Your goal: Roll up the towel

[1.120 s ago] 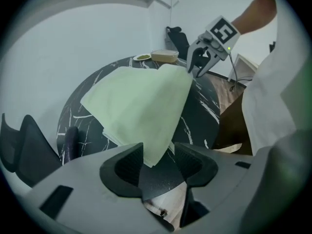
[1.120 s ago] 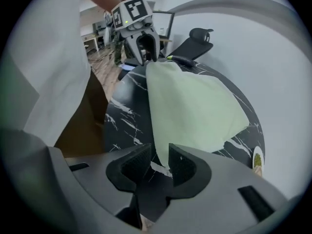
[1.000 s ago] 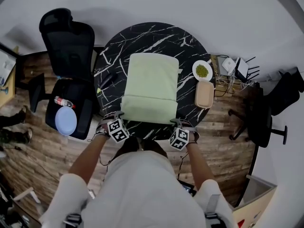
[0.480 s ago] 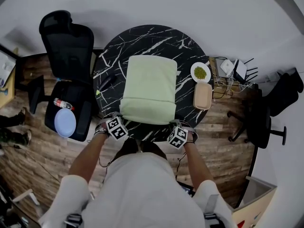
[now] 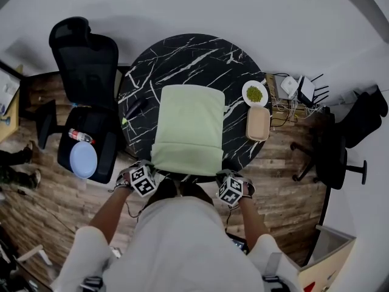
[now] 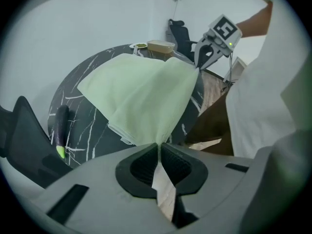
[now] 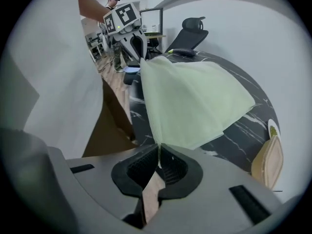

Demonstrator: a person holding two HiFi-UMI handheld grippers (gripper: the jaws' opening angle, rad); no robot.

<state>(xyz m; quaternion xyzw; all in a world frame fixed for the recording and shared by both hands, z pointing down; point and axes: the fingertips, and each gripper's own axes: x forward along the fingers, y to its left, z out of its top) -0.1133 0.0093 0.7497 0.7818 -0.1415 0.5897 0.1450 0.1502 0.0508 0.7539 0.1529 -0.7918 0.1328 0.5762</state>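
A pale green folded cloth towel (image 5: 187,126) lies lengthways across the middle of the round black marble bench with white veins (image 5: 182,50), in the centre of the head view. Its far end rests flat on the bench. Its near edge reaches the bench's lower rim and is raised off the surface.

The left hand-held gripper (image 6: 159,147) has its jaws pressed together on the towel's near left corner, the cloth pinched between the black ribbed pads. The right hand-held gripper (image 7: 159,152) is likewise clamped on the near right corner. The near edge is stretched between the two.

At the right of the bench sit a small white plate of green bits (image 5: 254,93) and, just below it, a beige oblong container (image 5: 258,123). A black pen with a green tip (image 6: 59,130) lies near the bench's left side. A black office chair (image 5: 85,59) stands at the upper left, with a blue round disc (image 5: 83,159) on its seat.
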